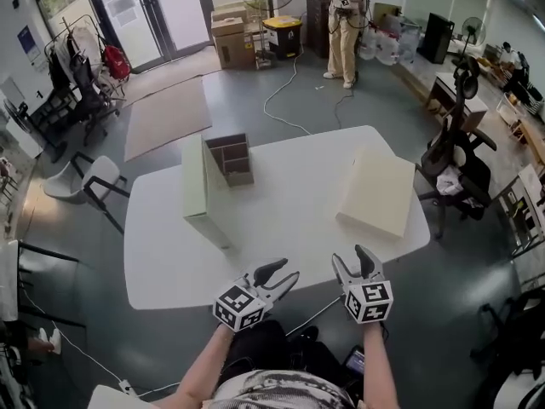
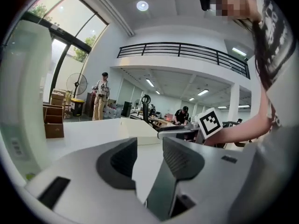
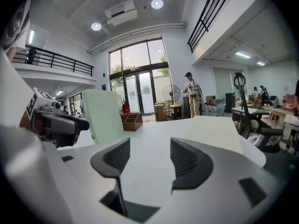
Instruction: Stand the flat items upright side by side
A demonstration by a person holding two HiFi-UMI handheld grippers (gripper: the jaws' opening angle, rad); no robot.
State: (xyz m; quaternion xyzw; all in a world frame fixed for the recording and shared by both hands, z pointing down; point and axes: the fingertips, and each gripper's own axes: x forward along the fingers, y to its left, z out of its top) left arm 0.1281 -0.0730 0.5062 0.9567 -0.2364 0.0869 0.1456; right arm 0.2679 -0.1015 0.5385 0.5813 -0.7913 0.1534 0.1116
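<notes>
A pale green flat box (image 1: 197,190) stands upright on the left part of the white table (image 1: 281,220), next to a brown wooden organizer (image 1: 231,158). A cream flat box (image 1: 377,192) lies flat at the table's right side. Both grippers hover at the front edge, well short of either box. My left gripper (image 1: 281,273) is open and empty; its own view (image 2: 147,150) shows the green box (image 2: 23,101) at far left and the cream box (image 2: 138,129) ahead. My right gripper (image 1: 356,261) is also open with nothing between its jaws (image 3: 149,155), and it faces the green box (image 3: 106,115) and the cream box (image 3: 210,129).
A black office chair (image 1: 460,156) stands off the table's right end and a grey chair (image 1: 85,181) off its left. A person (image 1: 343,24) stands far back near cartons and a fan. A cable (image 1: 285,100) trails on the floor behind the table.
</notes>
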